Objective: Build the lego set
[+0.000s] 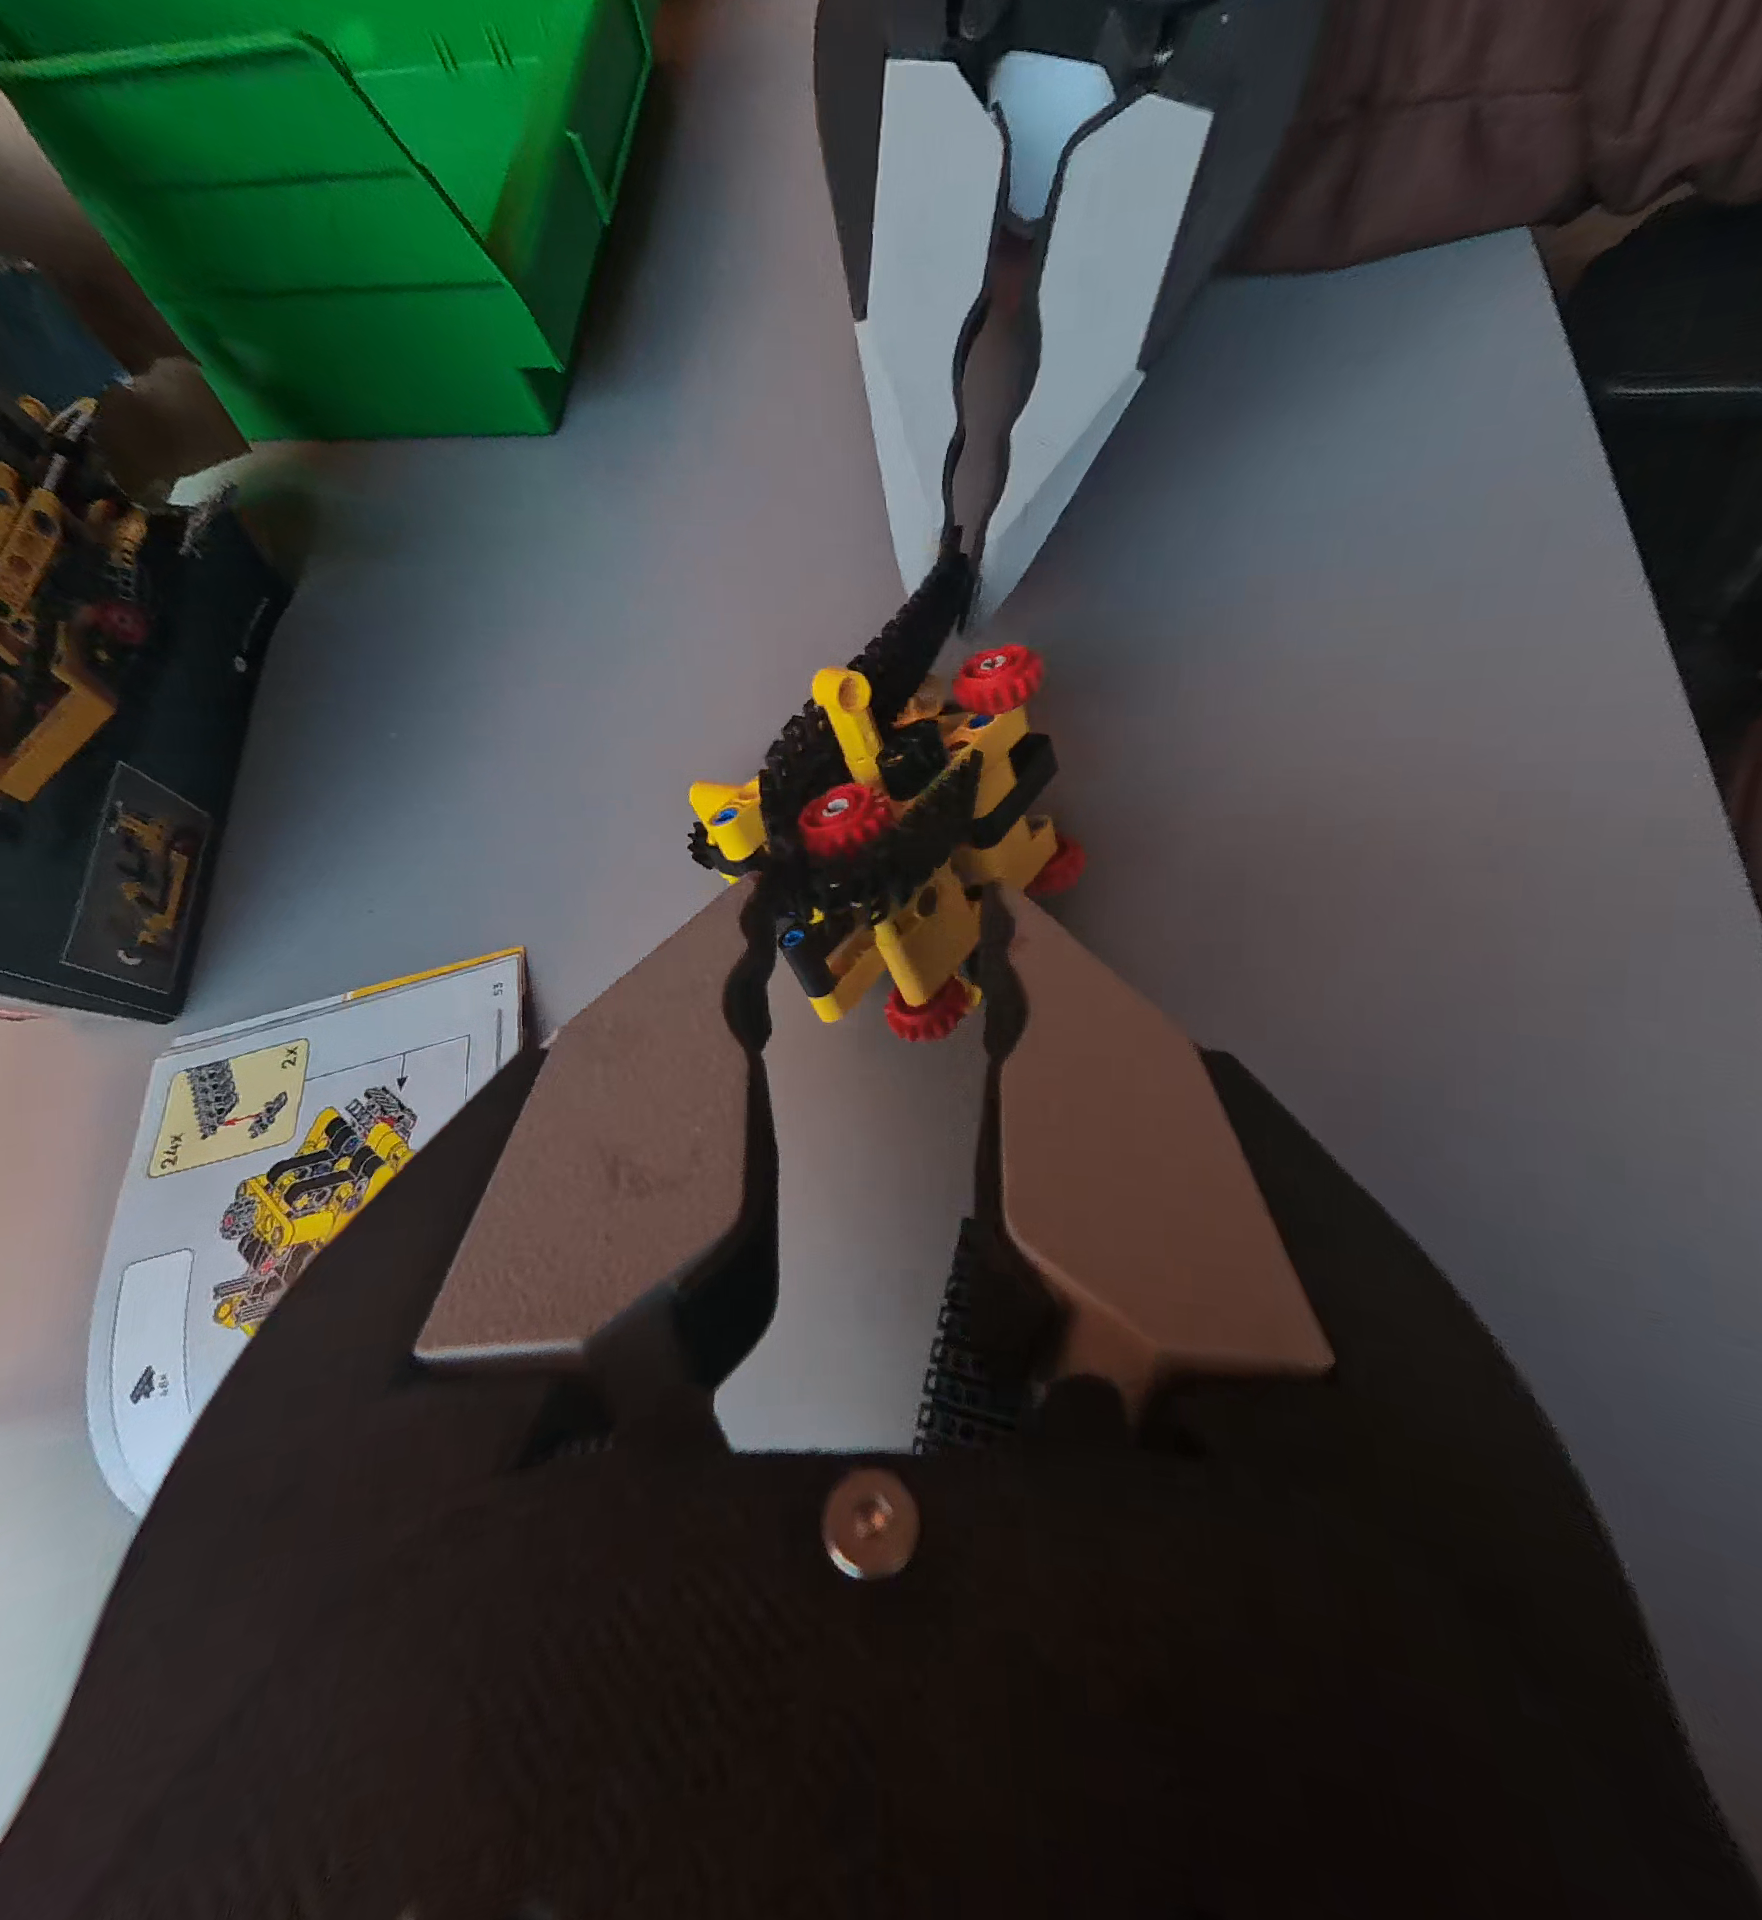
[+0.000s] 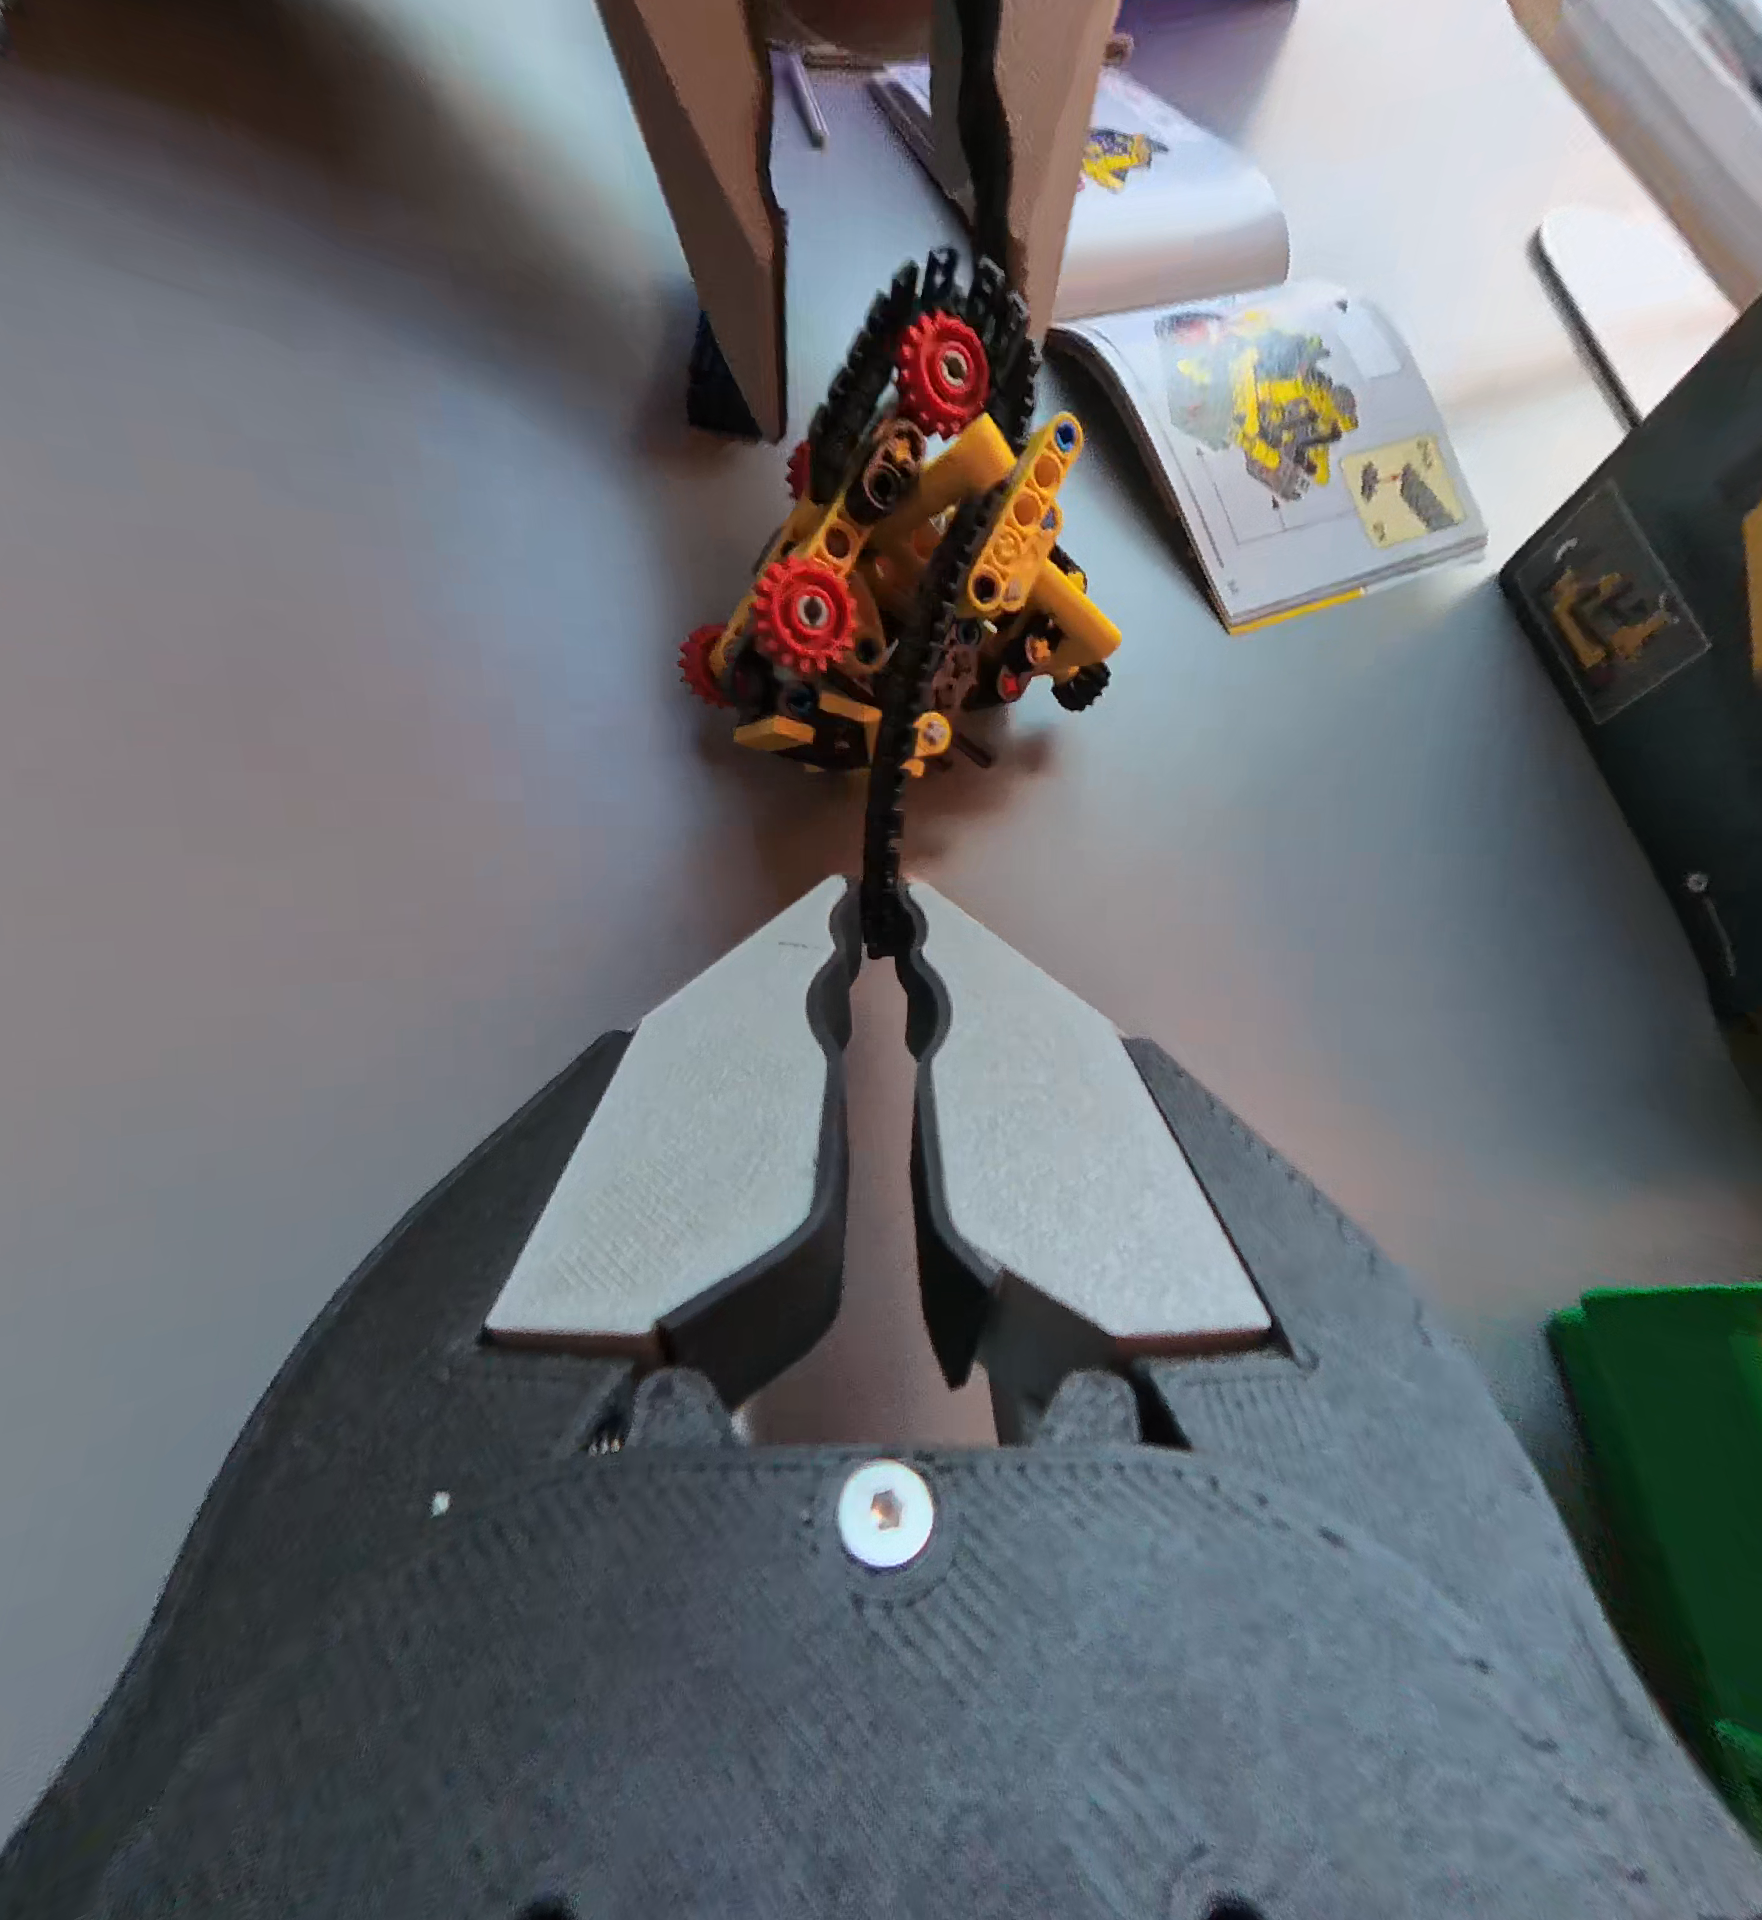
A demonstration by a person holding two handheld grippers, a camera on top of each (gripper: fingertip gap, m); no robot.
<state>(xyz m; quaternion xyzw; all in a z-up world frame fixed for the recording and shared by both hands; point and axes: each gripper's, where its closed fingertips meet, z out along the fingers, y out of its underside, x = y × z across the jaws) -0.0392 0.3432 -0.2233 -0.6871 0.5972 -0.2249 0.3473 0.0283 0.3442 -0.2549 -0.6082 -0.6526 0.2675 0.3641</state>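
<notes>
A yellow and black lego model (image 1: 991,748) with red gear wheels stands tilted on the grey table (image 1: 1324,727). My left gripper (image 1: 875,914), with brown fingers, is shut on the model's near end. My right gripper (image 2: 882,925), with grey fingers, is shut on the free end of a black track chain (image 2: 892,810) that runs up over the model (image 2: 1022,520). In the left wrist view the right gripper (image 1: 960,592) comes in from the far side, holding the track (image 1: 918,623). The left gripper (image 2: 898,343) shows beyond the model. A second black track strip (image 1: 970,1340) lies under my left gripper.
An open instruction booklet (image 1: 316,1143) lies left of the left gripper and also shows in the right wrist view (image 2: 1303,447). The dark set box (image 1: 77,727) lies beside it. A green bin (image 1: 337,208) stands at the far left. The table edge (image 1: 1604,520) runs along the right. There is about 8 centimeters between the tips of the two grippers.
</notes>
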